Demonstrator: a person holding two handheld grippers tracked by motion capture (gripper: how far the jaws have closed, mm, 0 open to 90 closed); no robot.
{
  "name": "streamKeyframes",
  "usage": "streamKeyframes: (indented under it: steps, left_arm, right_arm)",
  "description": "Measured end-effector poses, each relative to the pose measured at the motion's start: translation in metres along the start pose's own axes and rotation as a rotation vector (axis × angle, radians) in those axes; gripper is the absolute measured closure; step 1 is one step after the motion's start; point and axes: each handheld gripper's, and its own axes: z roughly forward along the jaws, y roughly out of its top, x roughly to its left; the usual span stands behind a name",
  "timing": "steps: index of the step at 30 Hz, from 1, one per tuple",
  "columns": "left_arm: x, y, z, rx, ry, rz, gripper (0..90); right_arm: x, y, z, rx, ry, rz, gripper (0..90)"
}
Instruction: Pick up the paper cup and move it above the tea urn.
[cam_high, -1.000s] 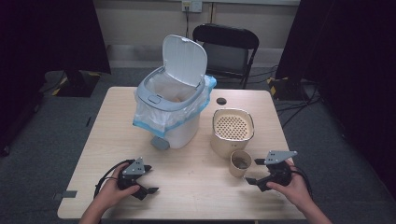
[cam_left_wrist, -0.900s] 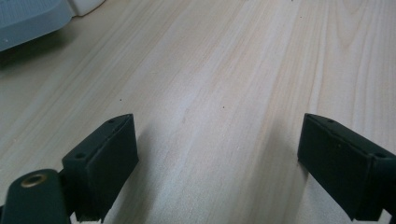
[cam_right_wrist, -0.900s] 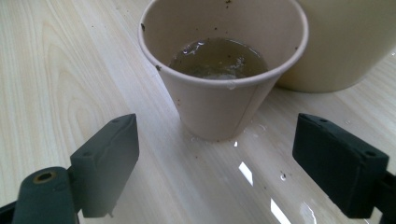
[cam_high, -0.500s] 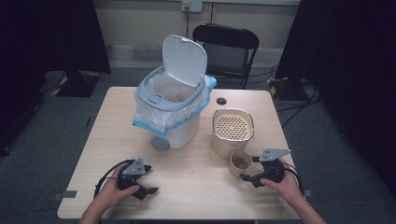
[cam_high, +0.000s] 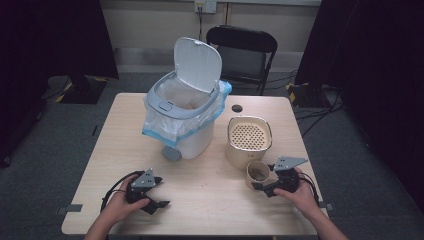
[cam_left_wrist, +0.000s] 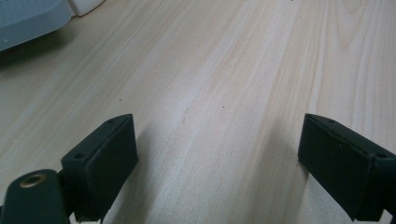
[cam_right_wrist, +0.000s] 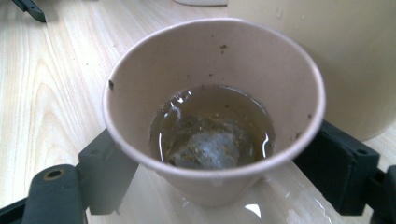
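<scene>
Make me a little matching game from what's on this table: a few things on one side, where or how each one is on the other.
Things:
1. paper cup
2. trash bin
3. beige container
4. left claw

States:
A. lid flipped up, plastic liner inside
B. perforated top, standing beside the cup
C. holds brownish liquid, sits between the right claw's jaws
D. open over bare wood

Pairs: 1-C, 2-A, 3-B, 4-D

You get a table (cam_high: 210, 185) lit evenly from above against a dark room, soft shadows under the jaws, glare on the wet cup (cam_right_wrist: 212, 107), and a slightly soft high view
</scene>
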Motion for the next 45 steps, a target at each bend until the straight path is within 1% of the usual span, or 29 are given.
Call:
streamKeyframes:
  steps: [3, 8, 12, 14, 15, 16, 20, 21, 23, 25, 26, 27, 30, 35, 38, 39, 40, 45]
  left_arm:
    - [0.0, 0.0, 0.0, 0.003, 0.001, 0.002, 11.2]
    - [0.0, 0.0, 0.0, 0.0, 0.0, 0.0, 11.2]
    - [0.0, 0.0, 0.0, 0.0, -0.001, 0.001, 11.2]
    - [0.0, 0.0, 0.0, 0.0, -0.001, 0.001, 11.2]
    - [0.0, 0.0, 0.0, 0.0, 0.0, 0.001, 11.2]
    - [0.0, 0.0, 0.0, 0.0, -0.001, 0.001, 11.2]
    - [0.0, 0.0, 0.0, 0.0, -0.002, 0.002, 11.0]
    - [0.0, 0.0, 0.0, 0.008, 0.0, 0.006, 10.8]
    - [0.0, 0.0, 0.0, 0.001, -0.002, 0.001, 10.7]
    - [0.0, 0.0, 0.0, 0.007, 0.0, 0.005, 10.7]
    - [0.0, 0.0, 0.0, 0.0, -0.003, 0.002, 10.7]
    - [0.0, 0.0, 0.0, 0.005, -0.001, 0.005, 10.7]
    - [0.0, 0.0, 0.0, 0.003, -0.002, 0.004, 10.7]
    - [0.0, 0.0, 0.0, 0.007, 0.0, 0.005, 10.7]
    - [0.0, 0.0, 0.0, 0.001, -0.002, 0.003, 10.7]
    - [0.0, 0.0, 0.0, 0.001, -0.002, 0.004, 10.7]
    - [0.0, 0.0, 0.0, 0.009, 0.0, 0.005, 10.7]
    - [0.0, 0.0, 0.0, 0.007, 0.0, 0.005, 10.7]
  right_arm:
    - [0.0, 0.0, 0.002, -0.008, 0.009, 0.0, 19.8]
    - [0.0, -0.001, 0.006, -0.026, 0.013, 0.006, 20.6]
    - [0.001, -0.002, 0.01, -0.022, 0.02, 0.003, 22.2]
    - [0.002, -0.002, 0.011, -0.023, 0.018, 0.001, 23.0]
    - [0.002, -0.002, 0.012, -0.027, 0.017, -0.002, 24.8]
    - [0.002, -0.002, 0.012, -0.03, 0.01, -0.008, 25.0]
    - [0.003, -0.002, 0.011, -0.032, 0.009, -0.011, 26.1]
    - [0.003, -0.002, 0.01, -0.03, 0.005, -0.016, 26.3]
    - [0.003, -0.002, 0.009, -0.028, 0.005, -0.019, 26.6]
    - [0.004, -0.002, 0.007, -0.017, 0.002, -0.034, 26.8]
    - [0.003, -0.003, 0.005, -0.016, 0.002, -0.032, 27.0]
    - [0.003, -0.003, 0.004, -0.013, 0.001, -0.033, 27.0]
    - [0.002, -0.003, -0.003, -0.006, -0.018, -0.042, 27.2]
    - [-0.004, -0.004, -0.014, -0.013, -0.037, -0.024, 27.3]
    - [-0.009, -0.005, -0.023, -0.006, -0.063, -0.017, 27.3]
    - [-0.01, -0.005, -0.025, -0.008, -0.063, -0.011, 27.3]
    - [-0.011, -0.005, -0.028, -0.002, -0.075, -0.011, 27.3]
    - [-0.018, -0.005, -0.036, 0.008, -0.099, -0.008, 27.5]
